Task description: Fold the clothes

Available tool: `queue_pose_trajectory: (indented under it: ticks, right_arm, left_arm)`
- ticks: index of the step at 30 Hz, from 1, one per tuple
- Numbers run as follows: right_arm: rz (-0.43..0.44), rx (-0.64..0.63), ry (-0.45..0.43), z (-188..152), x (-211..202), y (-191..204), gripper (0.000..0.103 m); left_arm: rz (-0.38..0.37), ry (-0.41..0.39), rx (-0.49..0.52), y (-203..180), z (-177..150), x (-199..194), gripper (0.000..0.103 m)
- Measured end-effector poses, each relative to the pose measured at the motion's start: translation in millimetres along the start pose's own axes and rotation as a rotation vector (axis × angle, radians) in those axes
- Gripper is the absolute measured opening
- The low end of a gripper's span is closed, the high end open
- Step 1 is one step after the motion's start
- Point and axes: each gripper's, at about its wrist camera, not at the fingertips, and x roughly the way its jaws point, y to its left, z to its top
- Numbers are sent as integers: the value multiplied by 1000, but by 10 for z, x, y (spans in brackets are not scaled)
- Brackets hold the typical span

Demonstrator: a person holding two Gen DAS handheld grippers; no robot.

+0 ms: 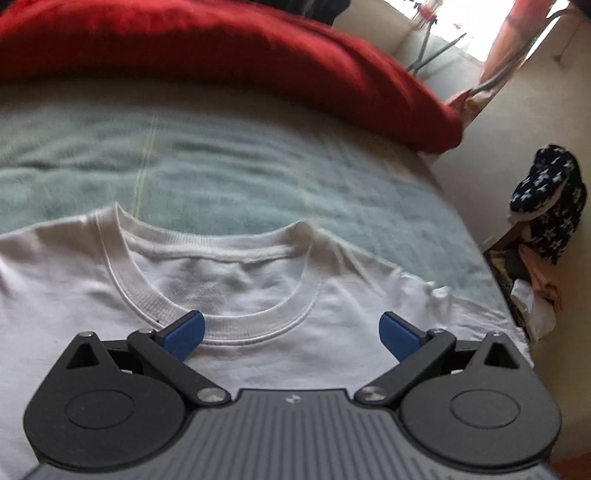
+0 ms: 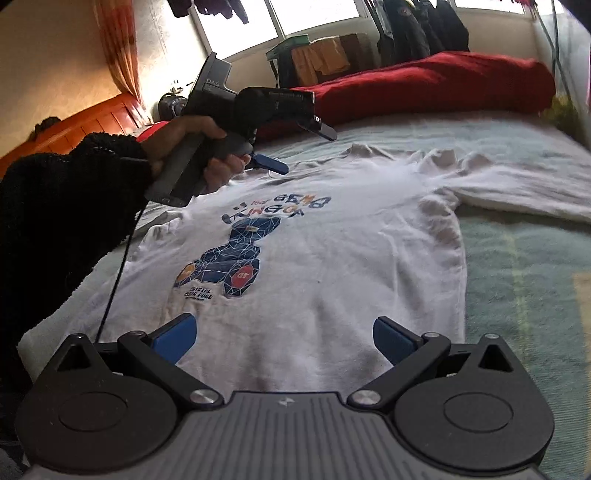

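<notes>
Low in the right wrist view the right gripper [image 2: 283, 338] hovers wide and empty over the hem of the white T-shirt [image 2: 332, 258], which lies print-up across the bed [image 2: 517, 280]; the left gripper [image 1: 291, 330], equally wide, hangs at the collar [image 1: 221, 325]. A careless pinch could catch the bedcover too; the bed's edge drops at right; the red blanket [image 2: 424, 85] crowds the top.

A lived-in home bedroom.
A pale green blanketed bed [image 2: 517, 266] has a red plush blanket [image 2: 436, 85] at its head; dark clothes [image 2: 417, 29] hang by the window beyond it.
</notes>
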Motion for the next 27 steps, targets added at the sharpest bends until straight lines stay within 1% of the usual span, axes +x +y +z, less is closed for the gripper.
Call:
queue_pose_trajectory:
  ticks: [3,6,8,12,16,18,21,23,25,27]
  right_arm:
    - [8,9,2,-16,30,-33,103]
    - [13,18,-4,-22,25,-65,103]
    - [11,19,-3,-21,21,-61,103]
    - [3,11,-2,-23,-23,-13,103]
    - [-13,6,5,-13,-91,84,103]
    - [-37,-5,14,-12,-128,146,103]
    - [-93,-26,39,-24,-171,245,103]
    - [-123,-38,45,-43,-223,312,103]
    - [-125,-46,39,-66,-286,372,103]
    - [-122,-49,38,-84,-328,428,103]
  left_arm:
    - [35,-34,23,15,103,169,100]
    - [64,-52,2,33,241,283,100]
    - [80,-57,-1,6,290,254,100]
    - [57,-69,54,-97,254,-72,100]
    - [76,-52,115,-190,175,-535,100]
    - [74,-51,129,-211,117,-806,100]
    - [100,-39,152,-236,4,-1140,100]
    - [120,-34,175,-247,-112,-1345,100]
    - [136,-30,192,-261,-251,-1537,100]
    - [130,-22,198,-251,-452,-1700,100]
